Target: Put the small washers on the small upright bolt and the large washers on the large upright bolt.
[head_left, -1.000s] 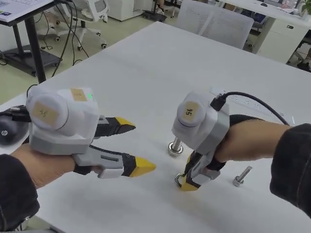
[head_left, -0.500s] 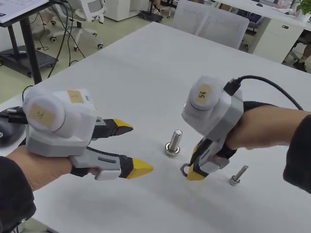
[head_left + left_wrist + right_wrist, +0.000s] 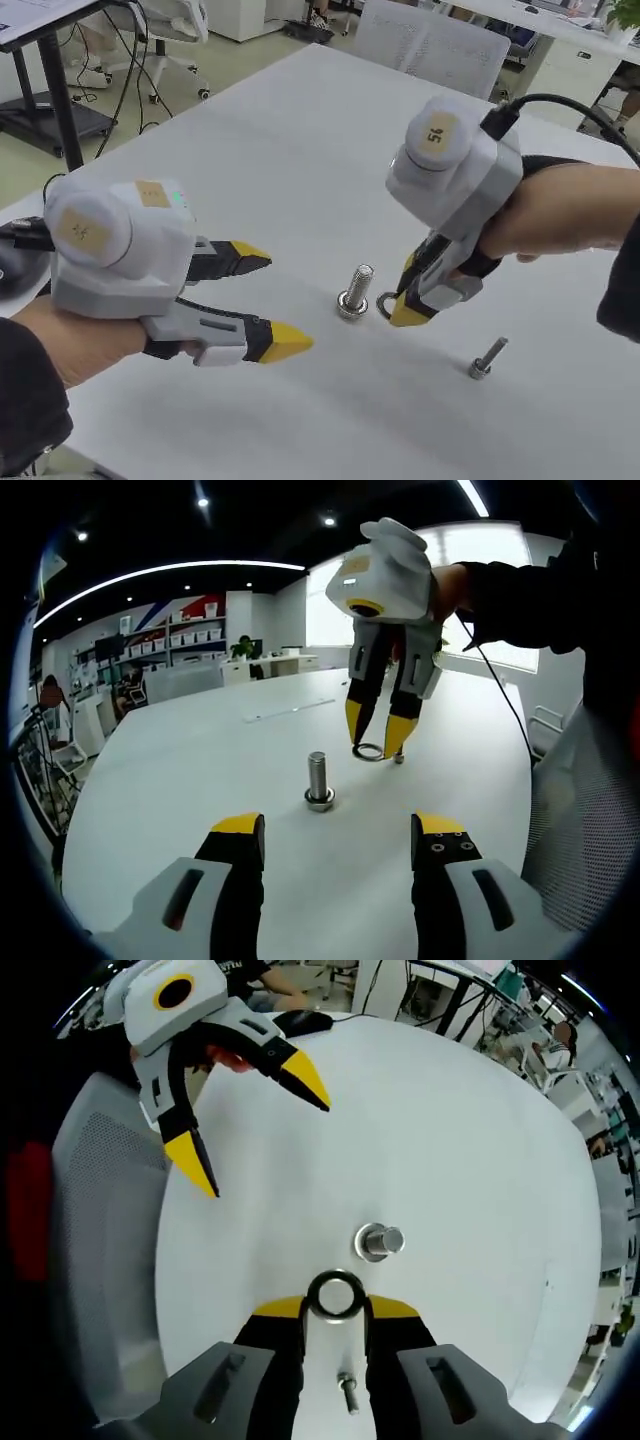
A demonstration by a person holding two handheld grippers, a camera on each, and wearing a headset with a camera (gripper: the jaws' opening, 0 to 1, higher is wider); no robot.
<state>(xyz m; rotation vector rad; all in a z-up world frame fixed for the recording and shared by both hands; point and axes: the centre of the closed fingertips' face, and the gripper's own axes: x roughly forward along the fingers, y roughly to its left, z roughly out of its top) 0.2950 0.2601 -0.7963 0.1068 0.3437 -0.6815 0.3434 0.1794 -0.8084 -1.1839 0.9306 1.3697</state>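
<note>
The right tool (image 3: 400, 308) is clenched on a large washer (image 3: 384, 303), holding the ring just beside the large bolt (image 3: 354, 292), at its 3 o'clock. The small bolt (image 3: 484, 360) stands on the white counter (image 3: 300, 150) at the large bolt's 4 o'clock, well apart. The left tool (image 3: 275, 300) hovers at 9 o'clock, released, jaws spread.

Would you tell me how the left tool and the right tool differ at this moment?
The left tool is open with nothing between its jaws; the right tool is shut on a washer. The left tool lies roughly level above the table; the right tool points steeply down. The right tool's tips are close beside the large bolt; the left tool is farther from it. Both have yellow tips and white bodies.
</note>
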